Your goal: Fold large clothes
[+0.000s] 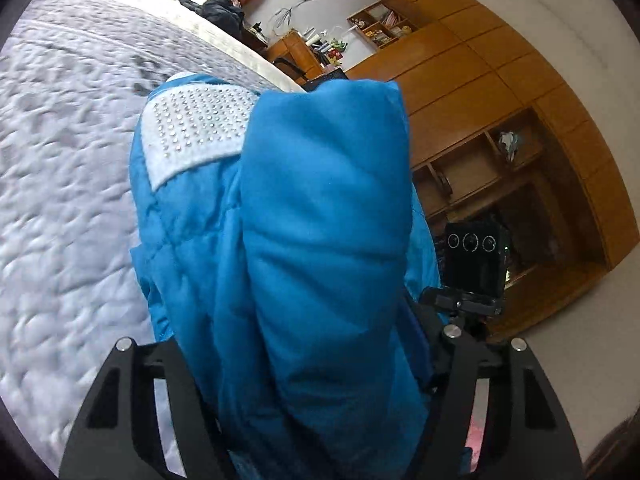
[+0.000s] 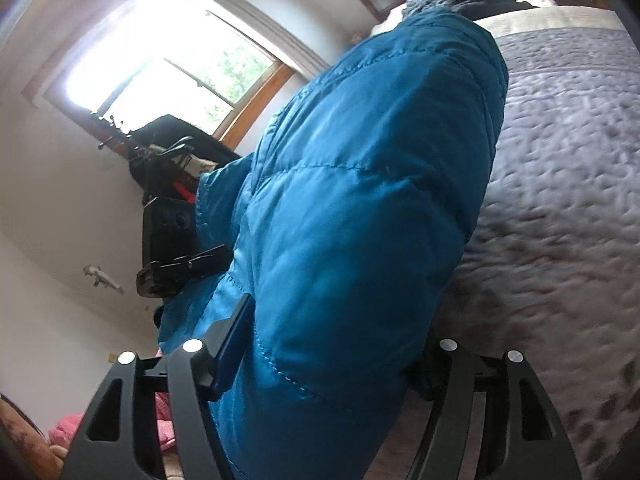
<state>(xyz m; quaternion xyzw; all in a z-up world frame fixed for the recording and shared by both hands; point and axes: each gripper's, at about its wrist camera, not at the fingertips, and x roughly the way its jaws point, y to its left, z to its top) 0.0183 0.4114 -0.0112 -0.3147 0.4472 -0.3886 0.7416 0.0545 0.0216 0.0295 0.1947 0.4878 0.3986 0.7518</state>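
**A:** What have your two grippers got?

**B:** Both are pinching the same blue puffy jacket (image 1: 320, 240). Your left gripper (image 1: 316, 412) has its jaws closed on a thick fold of it, and your right gripper (image 2: 320, 392) does too. The cloth fills the gap between each pair of fingers.

**A:** Which way does the jacket go from the grippers?

**B:** Straight ahead of both, along the fingers. Its long way runs out in front of you, held up off the bed (image 1: 72, 168). From your left gripper the bed is off to the left side; from your right gripper it is off to the right. So the jacket hangs between, with the bed beyond it.

**A:** Which hand is closer to the bed?

**B:** I can't tell — both look about the same.

**A:** Anything near?

**B:** A white patch with shiny dots (image 1: 196, 128) sits on the jacket, ahead and left of your left gripper. A black camera on a stand (image 1: 476, 256) is just beside the jacket. Far ahead on the bed lie dark clothes (image 1: 220, 8). I think the near part of the bed is free — good for laying the jacket down.
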